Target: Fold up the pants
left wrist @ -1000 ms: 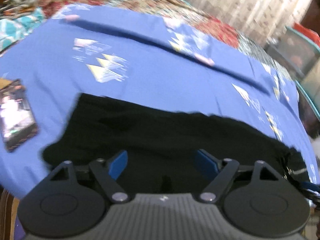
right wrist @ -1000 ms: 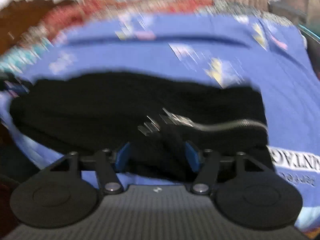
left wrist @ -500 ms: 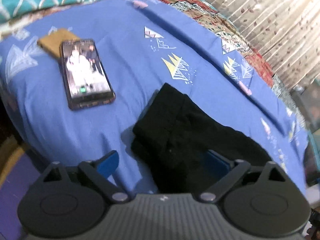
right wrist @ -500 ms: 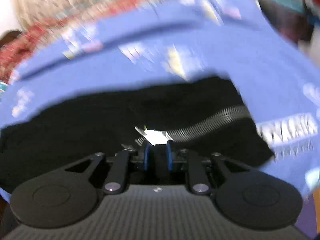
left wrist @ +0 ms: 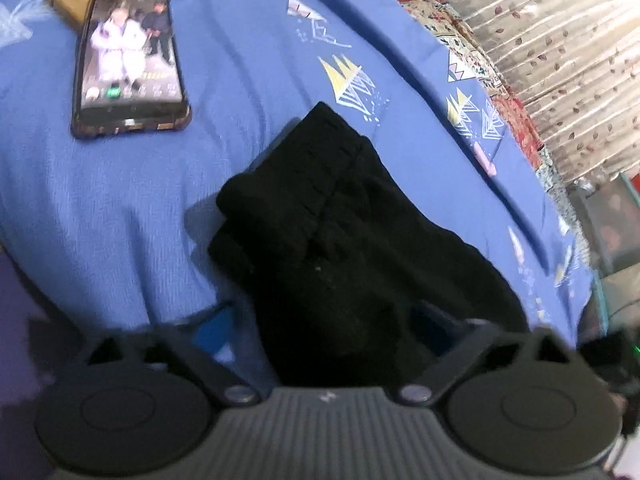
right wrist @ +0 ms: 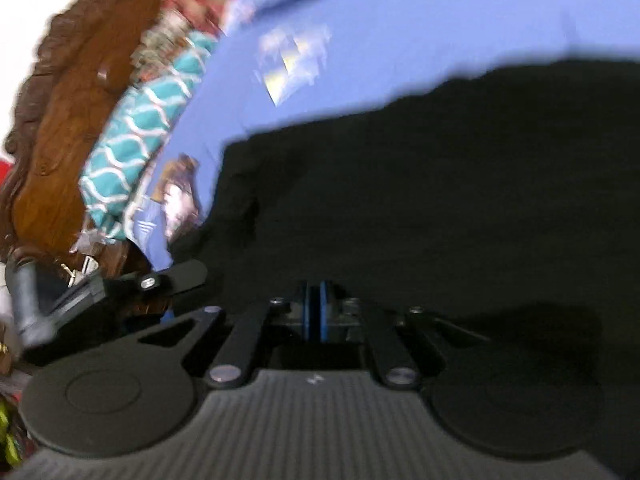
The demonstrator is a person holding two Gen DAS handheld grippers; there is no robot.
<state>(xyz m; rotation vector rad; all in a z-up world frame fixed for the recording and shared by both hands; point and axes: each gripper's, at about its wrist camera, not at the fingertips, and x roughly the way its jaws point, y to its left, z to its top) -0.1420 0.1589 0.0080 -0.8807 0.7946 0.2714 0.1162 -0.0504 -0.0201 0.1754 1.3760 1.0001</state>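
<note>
Pants lying part-folded on bed; I'm closing left tool around cuff end, right tool pinched together, apparently on fabric. Next: fold over.

The left gripper, its blue-padded jaws having just been closing, is straddling folded black fabric pants lying on a blue patterned bedsheet, a lit smartphone resting well apart.
</note>
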